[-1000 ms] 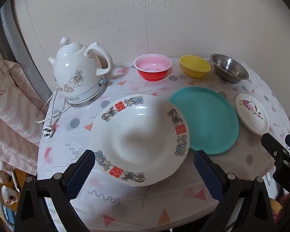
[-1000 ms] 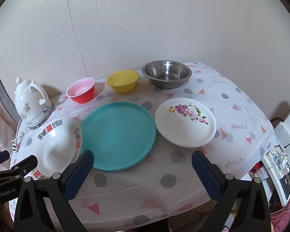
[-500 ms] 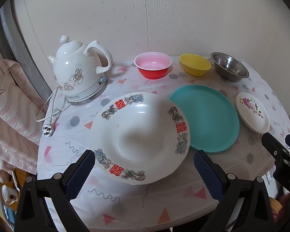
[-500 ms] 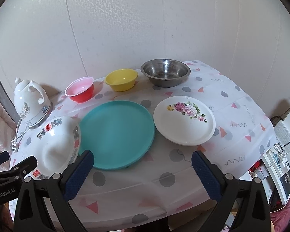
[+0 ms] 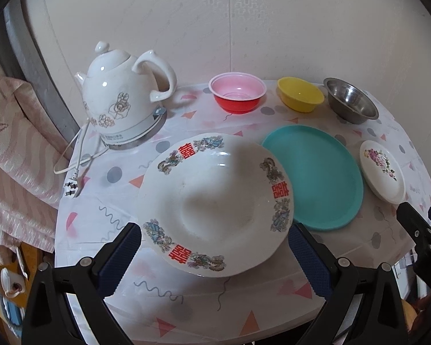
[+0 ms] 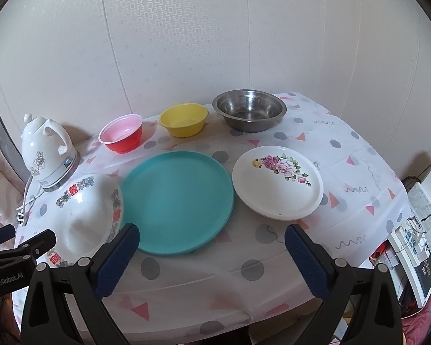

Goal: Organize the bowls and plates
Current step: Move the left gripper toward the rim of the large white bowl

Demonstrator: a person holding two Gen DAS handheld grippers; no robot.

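Three plates (image 6: 176, 201) and three bowls (image 6: 184, 119) are laid on the table (image 6: 344, 155); both claws, left claw (image 5: 215, 247) and right claw (image 6: 211, 244), are held open, empty.

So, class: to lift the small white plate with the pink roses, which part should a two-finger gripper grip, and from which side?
Grip the floral plate by its thin rim at the near edge, coming in low from the front with the open right gripper, one finger over the rim and one under. The plate lies flat and is too wide to span, and the teal plate crowds its left side.
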